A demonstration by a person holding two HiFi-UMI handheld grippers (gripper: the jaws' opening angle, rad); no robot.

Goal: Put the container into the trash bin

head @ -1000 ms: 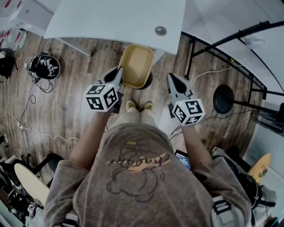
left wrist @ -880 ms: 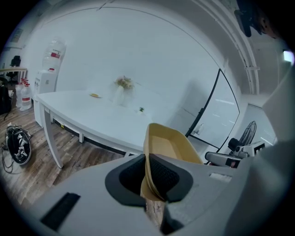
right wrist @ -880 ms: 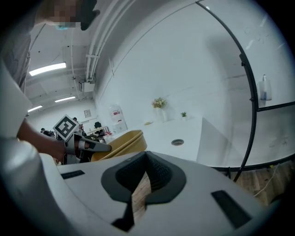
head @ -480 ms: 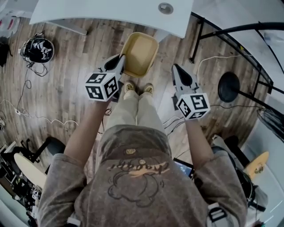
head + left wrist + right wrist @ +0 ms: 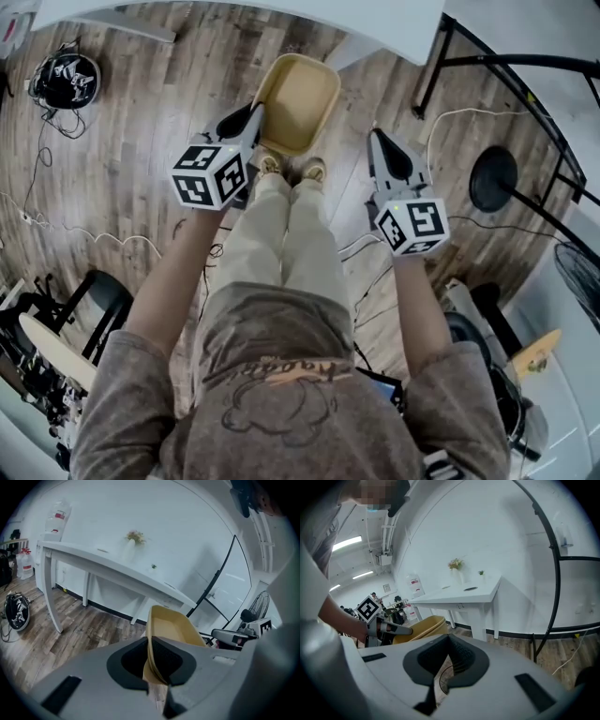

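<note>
The tan plastic container hangs tilted above the wooden floor, just in front of my shoes. My left gripper is shut on its near left rim; in the left gripper view the rim is pinched between the dark pads and the tub stretches away. My right gripper hovers to the container's right, apart from it, jaws together on nothing. From the right gripper view the container and left gripper show at the left. A dark ring lies on the floor below; I cannot tell if it is the bin.
A white table stands just beyond the container, with plants on it. A black frame and a stand with a round base are at the right. A black helmet and loose cables lie on the floor at the left.
Both grippers and the held container have sunk toward the floor. The table has slid to the top edge of the head view. The left grip is unchanged.
</note>
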